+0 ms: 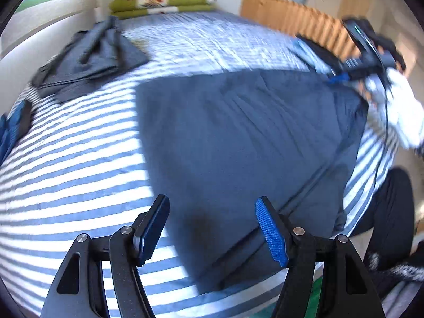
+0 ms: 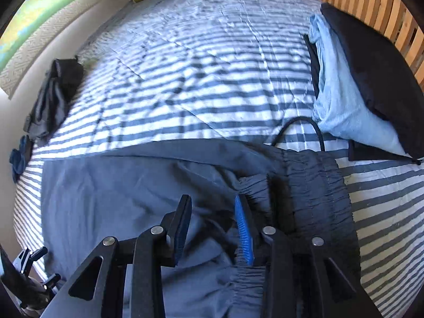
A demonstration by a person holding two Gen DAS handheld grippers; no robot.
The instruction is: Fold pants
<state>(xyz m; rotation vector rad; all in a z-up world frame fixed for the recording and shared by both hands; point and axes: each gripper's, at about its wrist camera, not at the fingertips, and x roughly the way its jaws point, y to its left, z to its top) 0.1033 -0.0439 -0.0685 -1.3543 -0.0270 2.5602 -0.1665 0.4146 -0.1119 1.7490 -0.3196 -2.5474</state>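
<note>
Bedding first: the striped bedspread covers the whole bed and carries everything else. Spread flat on the near part of the bedspread lie the blue-grey pants, the task's own piece, apparently already doubled leg on leg, with the gathered waistband at one end and a black drawstring looping out beyond it onto the stripes. Farther up the bedspread from the pants sit a grey crumpled garment toward the wall side and a light-blue and black stack beside the wooden slats; green folded blankets rest at the bedspread's far end.

The cloth looks thin, soft and light, so it should drape and slide rather than hold a crease; the elastic waistband is the thickest, firmest part and the safest place to pinch, with the hem end as the matching hold.

The right hand-held gripper hovers low over the waistband edge, jaws partly apart, nothing pinched between them. The left hand-held gripper hangs above the pants' opposite end, jaws spread wide and empty.
</note>
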